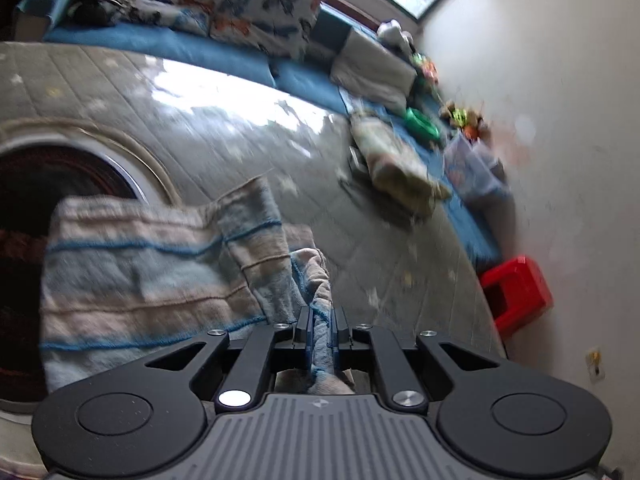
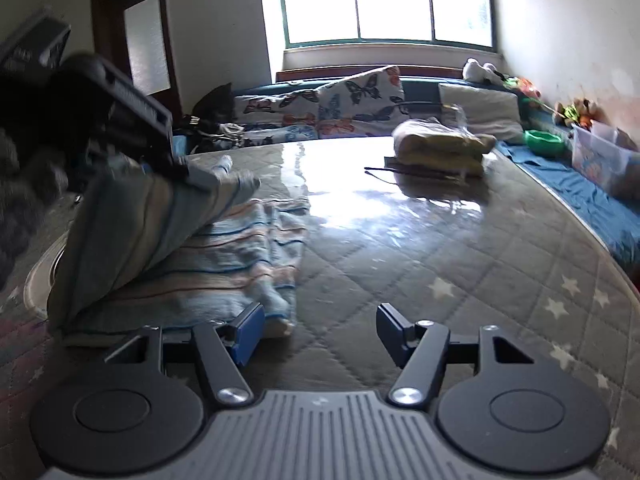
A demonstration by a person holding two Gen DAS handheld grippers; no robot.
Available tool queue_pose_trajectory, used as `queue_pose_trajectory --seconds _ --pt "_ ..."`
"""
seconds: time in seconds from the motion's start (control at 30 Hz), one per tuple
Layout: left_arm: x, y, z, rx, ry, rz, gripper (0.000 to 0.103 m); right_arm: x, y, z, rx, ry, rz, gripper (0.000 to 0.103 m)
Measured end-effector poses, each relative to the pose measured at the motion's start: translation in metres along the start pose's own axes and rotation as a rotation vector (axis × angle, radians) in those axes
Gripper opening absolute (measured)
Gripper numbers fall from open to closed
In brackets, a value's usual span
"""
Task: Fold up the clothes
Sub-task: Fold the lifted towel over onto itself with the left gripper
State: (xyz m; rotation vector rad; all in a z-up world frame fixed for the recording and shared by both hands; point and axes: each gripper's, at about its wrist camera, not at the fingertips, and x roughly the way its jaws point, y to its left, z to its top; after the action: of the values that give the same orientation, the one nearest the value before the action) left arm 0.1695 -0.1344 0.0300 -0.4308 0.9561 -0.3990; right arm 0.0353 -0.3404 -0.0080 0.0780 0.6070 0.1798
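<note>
**A thin pinch on a heavy towel**

Our left tongs are clamped on a bunched edge of the pale blue and beige striped terry towel, lifting that part up off the grey quilted star-print mattress. In the right wrist view the lifted part slopes down to the rest of the towel, which lies flat on the bed just ahead and left of our right tongs. Those stand wide apart and hold nothing, hovering low over the mattress beside the towel's near corner.

We judge the main risk to be the grip itself: only a narrow twist of cloth sits between the fingers, so the weight of the hanging terry could drag it free mid-carry. With one edge held and the other loose, the raised flap may also land skewed or bunch into a ridge. The mattress looks glossy, perhaps film-covered, so the lower layer could slide along with any pull.
</note>
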Motion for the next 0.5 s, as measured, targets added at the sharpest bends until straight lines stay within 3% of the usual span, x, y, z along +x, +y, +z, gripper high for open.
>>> queue_pose_trajectory --seconds 0.2,0.37,0.5 --pt "0.011 -0.005 -0.005 -0.008 0.020 -0.008 0.012 -0.004 -0.022 -0.004 0.067 -0.004 0.000 0.063" --pt "0.010 -0.008 0.001 -0.007 0.030 -0.050 0.015 -0.002 -0.026 0.009 0.141 -0.013 0.104 0.060" --pt "-0.003 -0.007 0.006 0.016 -0.007 -0.047 0.015 0.001 -0.024 0.022 0.176 -0.017 0.185 0.057"
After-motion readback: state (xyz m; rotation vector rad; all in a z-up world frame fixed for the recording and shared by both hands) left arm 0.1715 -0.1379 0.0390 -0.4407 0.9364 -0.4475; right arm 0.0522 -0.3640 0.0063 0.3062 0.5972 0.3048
